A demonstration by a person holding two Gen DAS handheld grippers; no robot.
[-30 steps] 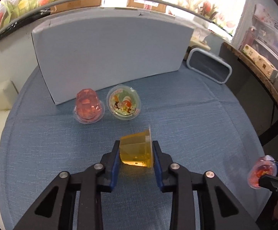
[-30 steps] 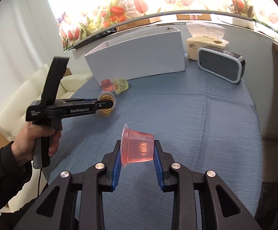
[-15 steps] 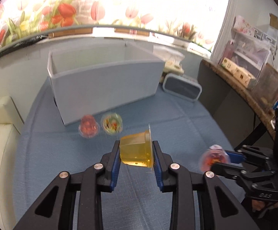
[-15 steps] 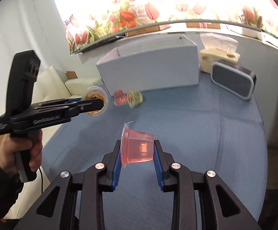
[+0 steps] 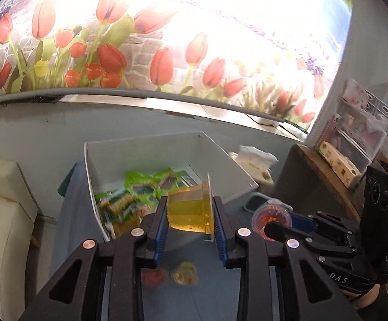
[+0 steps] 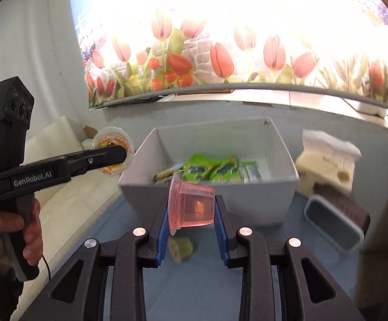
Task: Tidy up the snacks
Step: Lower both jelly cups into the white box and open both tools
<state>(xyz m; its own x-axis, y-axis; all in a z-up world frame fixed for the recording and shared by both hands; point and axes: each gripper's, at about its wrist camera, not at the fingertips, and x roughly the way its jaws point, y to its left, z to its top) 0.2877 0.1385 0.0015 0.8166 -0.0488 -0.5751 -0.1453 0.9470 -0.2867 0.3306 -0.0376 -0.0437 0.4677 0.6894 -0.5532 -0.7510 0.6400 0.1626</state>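
Right wrist view: left hand point(image 6: 9, 230) upright, its claw point(image 6: 119, 155) level.

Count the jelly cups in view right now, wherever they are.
4. A yellow jelly cup is clamped in the left gripper, a pink jelly cup in the right gripper, and a red cup and pale cup lie blurred on the table. More may be hidden.

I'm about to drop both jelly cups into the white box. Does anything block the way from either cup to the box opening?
Nothing visible does. The yellow jelly cup and pink jelly cup face the open-topped white box; only green snack packets lie inside.
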